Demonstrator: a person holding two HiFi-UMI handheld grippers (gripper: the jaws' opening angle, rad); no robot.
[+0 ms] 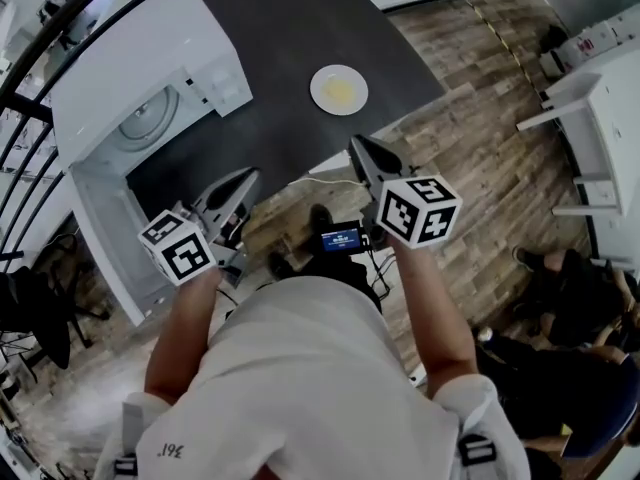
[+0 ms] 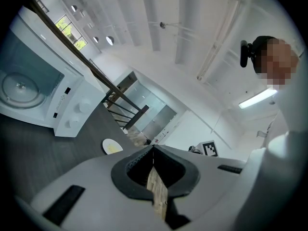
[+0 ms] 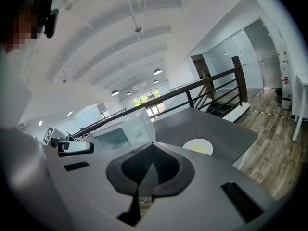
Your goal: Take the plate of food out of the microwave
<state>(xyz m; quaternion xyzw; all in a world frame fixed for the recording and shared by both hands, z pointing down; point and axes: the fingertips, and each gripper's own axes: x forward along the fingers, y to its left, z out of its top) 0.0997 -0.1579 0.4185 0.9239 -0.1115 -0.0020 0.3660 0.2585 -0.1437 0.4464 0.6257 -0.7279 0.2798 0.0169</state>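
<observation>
A white plate [image 1: 338,90] with yellow food rests on the dark table [image 1: 270,48], out in the open to the right of the white microwave [image 1: 150,78]. The microwave's door [image 1: 105,238] hangs open, and its glass turntable [image 1: 150,120] is bare. My left gripper [image 1: 250,174] and right gripper [image 1: 355,141] are held close to my body at the table's near edge, both shut and empty. The plate [image 2: 112,146] and microwave [image 2: 33,88] lie beyond the left gripper [image 2: 153,148]. The right gripper [image 3: 153,143] points at the plate [image 3: 198,146] and microwave [image 3: 120,134].
A dark railing [image 1: 60,28] curves behind the microwave. White furniture [image 1: 590,118] stands on the wood floor at the right. People sit at the lower right [image 1: 570,298]. A small device with a blue screen [image 1: 340,236] hangs at my chest.
</observation>
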